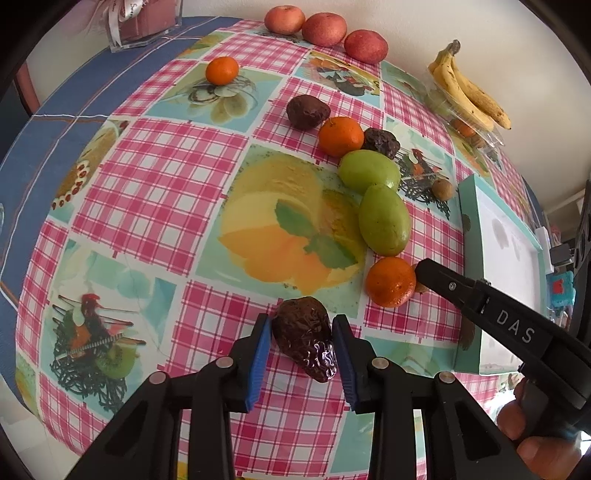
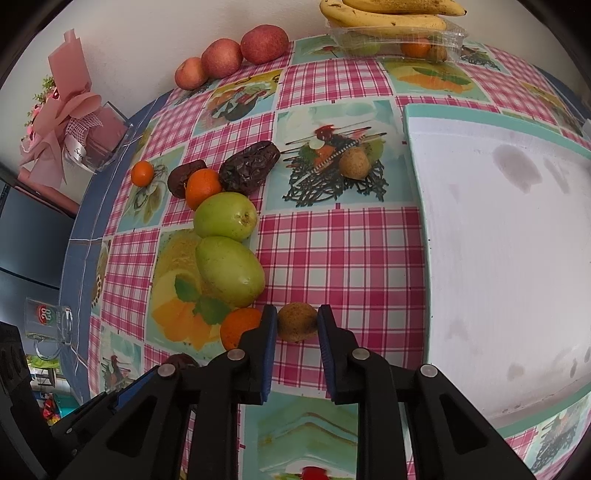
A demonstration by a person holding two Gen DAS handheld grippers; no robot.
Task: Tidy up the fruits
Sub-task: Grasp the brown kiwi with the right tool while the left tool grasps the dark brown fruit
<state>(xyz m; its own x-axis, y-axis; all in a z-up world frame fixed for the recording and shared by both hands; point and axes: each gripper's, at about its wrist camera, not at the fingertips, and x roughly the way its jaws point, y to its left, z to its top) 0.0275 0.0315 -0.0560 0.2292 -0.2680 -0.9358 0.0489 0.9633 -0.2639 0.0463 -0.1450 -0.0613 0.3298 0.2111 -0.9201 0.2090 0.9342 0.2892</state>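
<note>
Your desk [image 1: 155, 184] wears a pink gingham oilcloth with turquoise fruit-print panels, over a blue cloth [image 1: 74, 107] that shows at the far-left edge. It butts against a plain off-white wall [image 2: 147, 33], evenly lit. At the left corner you have a pink wrapped bouquet [image 2: 62, 122] in a clear box. A glass mug [image 2: 48, 325] with a printed logo sits at the blue edge.

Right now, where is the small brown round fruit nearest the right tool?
In the right wrist view the small brown fruit sits on the tablecloth between the right tool's open fingers, with a mandarin just left and the white tray to the right.
</note>
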